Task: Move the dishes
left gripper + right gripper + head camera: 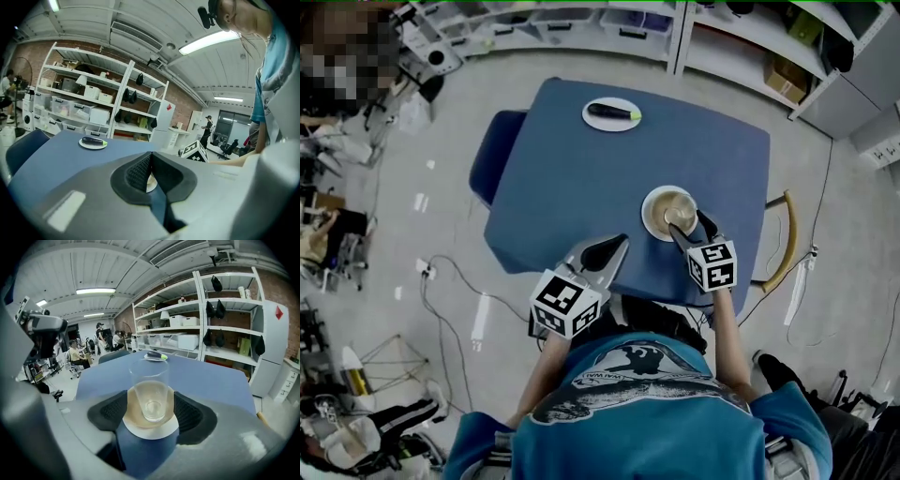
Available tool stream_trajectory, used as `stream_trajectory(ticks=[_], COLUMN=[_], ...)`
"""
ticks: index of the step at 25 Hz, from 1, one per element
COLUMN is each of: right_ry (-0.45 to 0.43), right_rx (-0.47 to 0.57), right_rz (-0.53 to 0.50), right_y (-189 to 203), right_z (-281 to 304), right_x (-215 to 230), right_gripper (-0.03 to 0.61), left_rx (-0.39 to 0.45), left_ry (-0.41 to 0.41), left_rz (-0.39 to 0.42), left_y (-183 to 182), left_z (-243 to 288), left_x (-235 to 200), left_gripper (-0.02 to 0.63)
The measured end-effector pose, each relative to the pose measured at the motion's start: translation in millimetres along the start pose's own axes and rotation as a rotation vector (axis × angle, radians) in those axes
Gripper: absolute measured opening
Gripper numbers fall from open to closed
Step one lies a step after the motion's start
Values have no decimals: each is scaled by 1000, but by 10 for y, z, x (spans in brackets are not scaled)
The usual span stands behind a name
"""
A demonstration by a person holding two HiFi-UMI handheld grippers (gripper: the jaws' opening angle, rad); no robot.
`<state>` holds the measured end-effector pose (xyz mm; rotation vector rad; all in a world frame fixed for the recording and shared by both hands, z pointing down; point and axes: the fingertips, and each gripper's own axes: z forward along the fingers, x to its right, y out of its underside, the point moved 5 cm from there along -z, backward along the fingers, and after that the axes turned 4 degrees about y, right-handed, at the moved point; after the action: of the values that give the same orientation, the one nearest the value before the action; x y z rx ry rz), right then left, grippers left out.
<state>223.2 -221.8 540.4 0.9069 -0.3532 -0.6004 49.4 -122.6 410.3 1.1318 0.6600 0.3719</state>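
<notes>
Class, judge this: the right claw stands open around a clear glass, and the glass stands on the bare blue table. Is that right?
No. The glass stands on a plate, not the bare table, as the right gripper view shows. The right claw does stand open around it.

The head camera looks steeply down on the blue table (581,178). The left tool (617,244) and right tool (689,225) cameras sit low, close over it, both facing the far plate (93,143) and shelves (93,93).
</notes>
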Motion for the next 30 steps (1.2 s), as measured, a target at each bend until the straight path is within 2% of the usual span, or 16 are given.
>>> stream_trajectory(ticks=[7, 8, 10, 17, 20, 25, 30], right_ry=[-71, -75, -82, -44, -40, -30, -75], right_rx=[12, 19, 36, 81, 80, 140, 224], right_rz=[-39, -41, -41, -32, -70, -72, -112], right_y=[-78, -86, -94, -76, -96, -396, -891], right_z=[297, 316, 330, 324, 291, 121, 114], right_x=[4, 1, 7, -25, -51, -163, -415], right_gripper=[321, 292, 281, 276, 275, 275, 275], left_rx=[-9, -10, -10, -27, -33, -36, -35], left_ry=[-81, -88, -99, -128, -127, -117, -113], left_rz=[-16, -17, -19, -24, -25, -16, -17], left_y=[60, 56, 36, 36, 61, 51, 18], left_z=[-117, -129, -151, -305, -334, -411, -509], left_x=[-37, -52, -82, -247, -331, -486, -642], left_gripper=[12, 12, 12, 12, 12, 12, 12])
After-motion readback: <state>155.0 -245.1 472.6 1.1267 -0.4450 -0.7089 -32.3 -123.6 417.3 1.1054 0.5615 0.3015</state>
